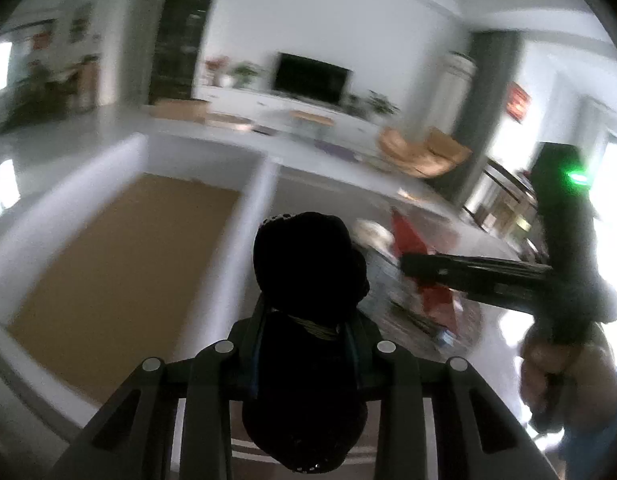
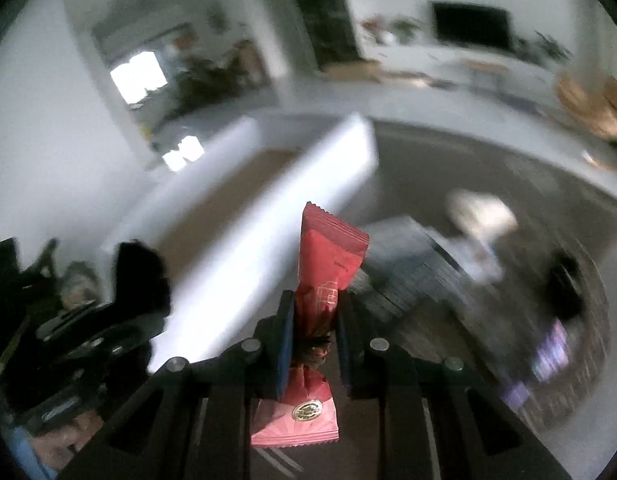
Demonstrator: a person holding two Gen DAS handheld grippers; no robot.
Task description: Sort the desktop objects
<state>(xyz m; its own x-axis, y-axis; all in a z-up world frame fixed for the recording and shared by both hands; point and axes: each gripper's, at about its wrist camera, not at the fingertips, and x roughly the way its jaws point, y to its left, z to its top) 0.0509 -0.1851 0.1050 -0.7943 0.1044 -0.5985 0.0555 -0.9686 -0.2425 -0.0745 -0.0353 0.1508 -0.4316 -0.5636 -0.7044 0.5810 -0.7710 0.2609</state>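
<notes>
Grey desk (image 2: pixel 448 152) carries a white tray (image 1: pixel 264 184); left fingers (image 1: pixel 304 320) grip a black object (image 1: pixel 308 256), right fingers (image 2: pixel 314 320) a red sachet (image 2: pixel 328 256).

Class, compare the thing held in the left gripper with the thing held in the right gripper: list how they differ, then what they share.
The black bundle is dark and rounded; the red packet is bright, flat, with a crimped top edge. The bundle fills its jaws widely; the packet is pinched thin at its waist. Both stand upright, each clamped in a gripper.

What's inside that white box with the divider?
The white box shows a bare brown floor in its near compartment. The black object, held by the left gripper, hides part of the other.
</notes>
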